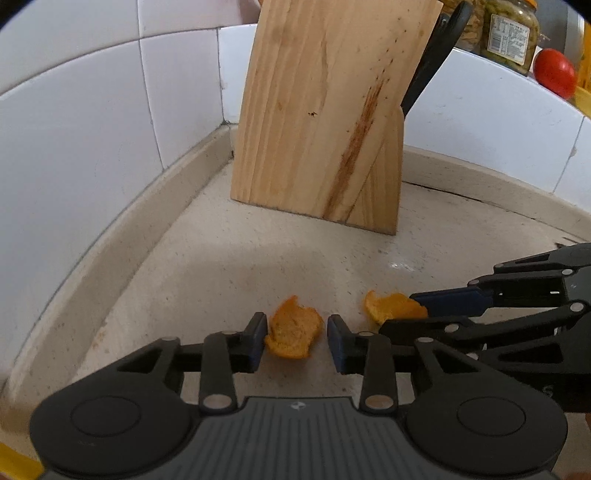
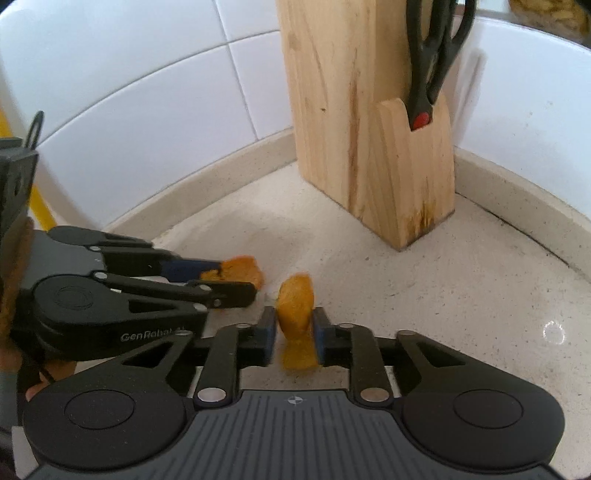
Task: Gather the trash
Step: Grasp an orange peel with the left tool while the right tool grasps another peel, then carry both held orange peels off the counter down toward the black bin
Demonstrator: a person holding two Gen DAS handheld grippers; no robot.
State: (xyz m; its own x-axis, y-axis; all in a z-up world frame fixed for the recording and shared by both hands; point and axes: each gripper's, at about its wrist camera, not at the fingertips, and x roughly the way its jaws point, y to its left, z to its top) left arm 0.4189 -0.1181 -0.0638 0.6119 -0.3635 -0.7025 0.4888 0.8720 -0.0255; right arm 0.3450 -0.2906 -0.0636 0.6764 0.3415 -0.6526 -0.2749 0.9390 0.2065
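Over by the tiled corner, a wooden knife block (image 1: 317,122) stands on the counter (image 1: 461,236). Left gripper (image 1: 296,338) sits partly open around a flat peel (image 1: 293,330), not pinching. Right gripper (image 2: 294,334) pinches another peel (image 2: 296,317), long axis pointing away.

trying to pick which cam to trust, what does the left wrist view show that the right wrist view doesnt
Only the left wrist view: a labelled jar and a red tomato on the ledge behind the tiles, plus the left claw straddling one orange peel piece, a gap showing on its right side.

Only the right wrist view: the scissors' red pivot, and the right claw with the other peel piece standing on edge between its pads.

Both: the wooden knife block, black scissors, white tiles, speckled counter, both peels.
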